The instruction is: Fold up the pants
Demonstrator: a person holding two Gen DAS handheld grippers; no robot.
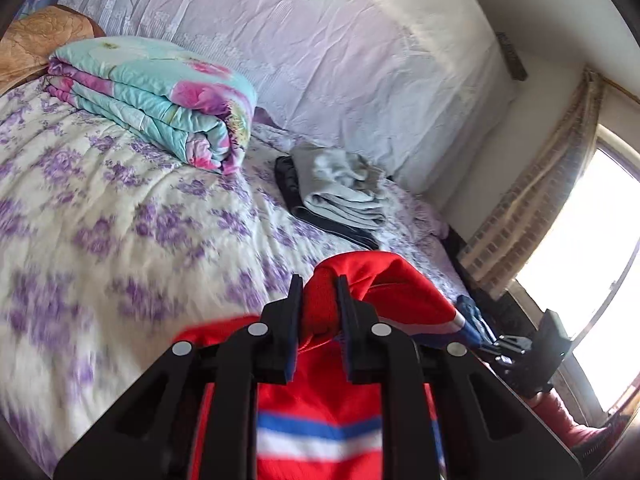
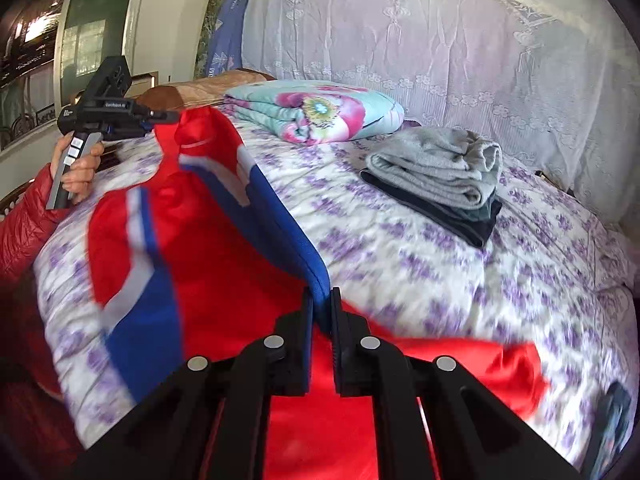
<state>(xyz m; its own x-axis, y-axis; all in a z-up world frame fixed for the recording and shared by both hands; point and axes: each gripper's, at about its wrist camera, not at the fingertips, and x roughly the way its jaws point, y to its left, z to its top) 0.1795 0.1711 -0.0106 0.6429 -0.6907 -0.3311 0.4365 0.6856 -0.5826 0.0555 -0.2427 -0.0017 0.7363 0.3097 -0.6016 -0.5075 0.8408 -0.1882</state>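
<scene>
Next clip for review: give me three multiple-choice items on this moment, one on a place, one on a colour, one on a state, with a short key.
1. Where does the grey garment lie?
A. on top of a dark folded garment
B. on the floral quilt
C. hanging off the bed's edge

2. What is the main colour of the pants?
A. green
B. red
C. yellow

3. How is the right gripper?
A. wide open over the bed
B. shut with nothing in it
C. shut on the pants

Key: 1 A, the grey pile sits on the dark one, on the bed, apart from the quilt. 2 B, red cloth with blue and white stripes. 3 C, the blue edge of the pants is pinched between its fingers; the left gripper clamps red cloth too.
</scene>
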